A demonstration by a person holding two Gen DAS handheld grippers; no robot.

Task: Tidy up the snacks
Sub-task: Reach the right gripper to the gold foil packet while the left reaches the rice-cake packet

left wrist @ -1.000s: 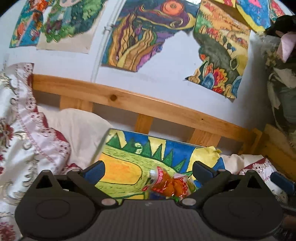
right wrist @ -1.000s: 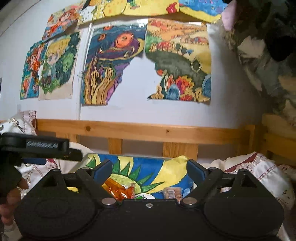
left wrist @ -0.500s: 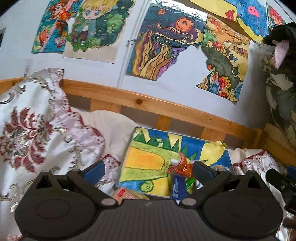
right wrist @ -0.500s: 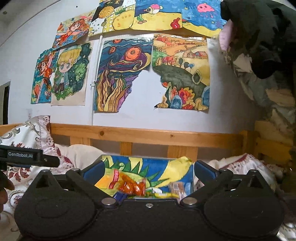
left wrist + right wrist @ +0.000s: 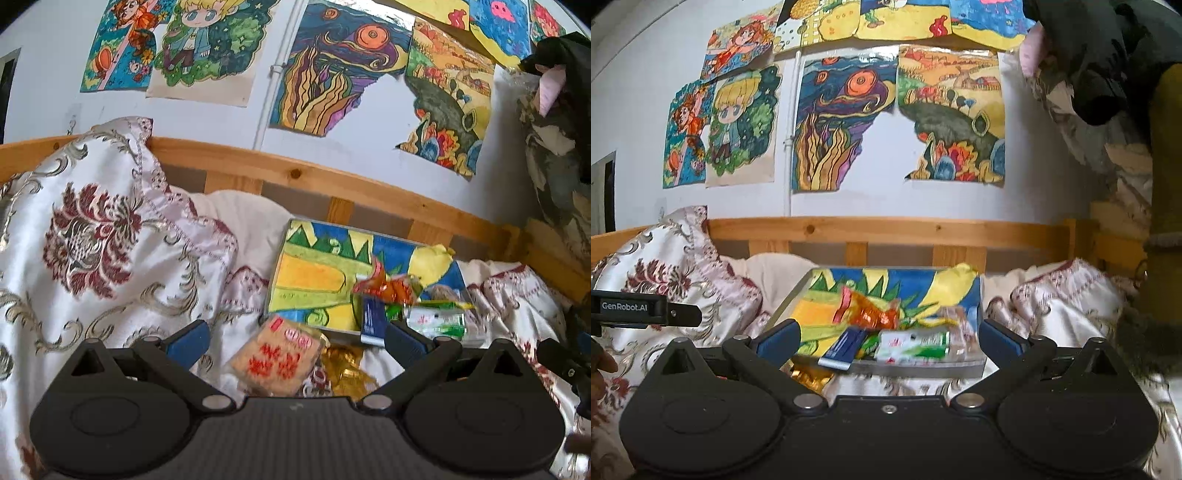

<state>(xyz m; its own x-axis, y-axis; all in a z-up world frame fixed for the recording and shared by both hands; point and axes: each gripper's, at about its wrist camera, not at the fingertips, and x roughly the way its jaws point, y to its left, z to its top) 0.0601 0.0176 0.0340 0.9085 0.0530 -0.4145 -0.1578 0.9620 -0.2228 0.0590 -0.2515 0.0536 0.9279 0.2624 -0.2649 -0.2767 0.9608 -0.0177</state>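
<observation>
both grippers empty, jaws wide apart. left gripper [image 5: 295,338] hovers over a cracker pack [image 5: 275,360] with red print, lying on the bed quilt [image 5: 110,236] just short of the painted tray [image 5: 314,273]; a gold foil wrapper [image 5: 345,371] touches its right side. on the tray: orange crinkly packet [image 5: 871,314], blue bar [image 5: 844,349], green-white pouch [image 5: 916,345], maybe a clear-wrapped item behind, blurred. right gripper [image 5: 888,338] faces these. all look light, thin, slippery film; crackers likely brittle, so pinch the pack across its short edges, gently. foil would crush, take it by a corner.
</observation>
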